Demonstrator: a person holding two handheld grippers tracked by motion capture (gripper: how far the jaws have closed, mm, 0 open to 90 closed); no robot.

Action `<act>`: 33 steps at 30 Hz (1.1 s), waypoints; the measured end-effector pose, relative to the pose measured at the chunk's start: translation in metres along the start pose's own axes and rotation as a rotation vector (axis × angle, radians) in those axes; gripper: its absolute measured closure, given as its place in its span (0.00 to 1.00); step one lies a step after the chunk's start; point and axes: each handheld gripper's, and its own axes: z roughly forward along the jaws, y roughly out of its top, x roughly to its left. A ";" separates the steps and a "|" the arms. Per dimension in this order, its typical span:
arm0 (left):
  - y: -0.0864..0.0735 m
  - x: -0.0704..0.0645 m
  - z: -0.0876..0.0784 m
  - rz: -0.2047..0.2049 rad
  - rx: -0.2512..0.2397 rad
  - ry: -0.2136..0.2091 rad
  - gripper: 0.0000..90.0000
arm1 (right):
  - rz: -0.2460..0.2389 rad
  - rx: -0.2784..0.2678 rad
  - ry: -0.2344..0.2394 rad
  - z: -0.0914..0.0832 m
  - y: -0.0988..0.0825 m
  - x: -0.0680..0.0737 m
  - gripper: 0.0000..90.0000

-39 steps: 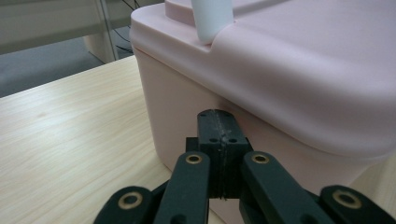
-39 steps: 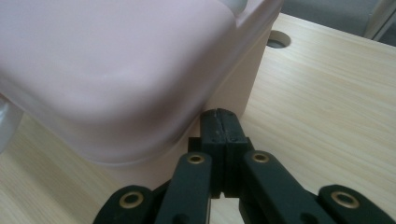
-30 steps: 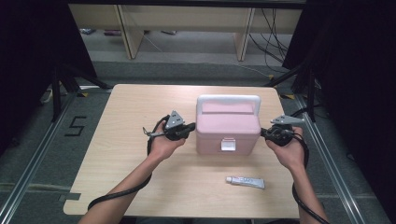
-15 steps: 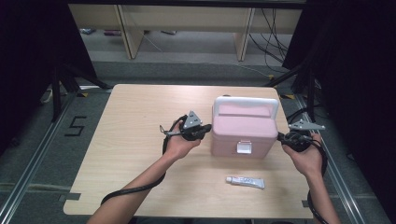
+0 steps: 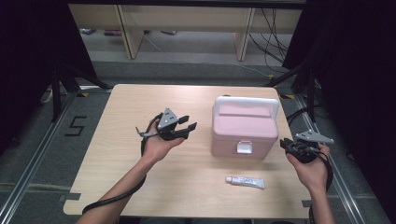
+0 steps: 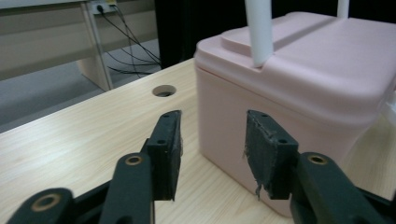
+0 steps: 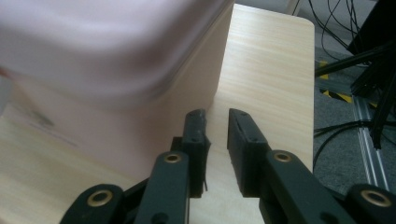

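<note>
Hovering over the pale wooden table point(image 5: 116, 186), the left gripper point(image 5: 186, 129) stands released, its jaws having just been opening, nothing between them, apart from the pink plastic box with a white handle point(image 5: 243, 130) at centre-right. Near the front edge lies a small white tube point(image 5: 245, 182). Beside the box's right wall, the right gripper point(image 5: 286, 144) has parted, empty jaws. In the right gripper view the box is blurred.

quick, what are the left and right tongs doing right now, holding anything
Left tongs: open, just opened, nothing between them, beside the pink box.
Right tongs: open a little, just opened, holding nothing.
</note>
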 end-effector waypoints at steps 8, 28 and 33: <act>-0.005 0.004 -0.023 -0.057 -0.020 -0.011 0.53 | 0.004 -0.011 -0.009 -0.017 -0.013 0.009 0.80; -0.017 -0.037 -0.023 -0.044 -0.042 -0.105 0.57 | -0.002 -0.018 0.102 -0.026 -0.016 0.047 0.80; -0.022 -0.049 -0.022 -0.033 -0.044 -0.139 0.59 | -0.041 -0.039 0.128 -0.027 -0.010 0.062 0.80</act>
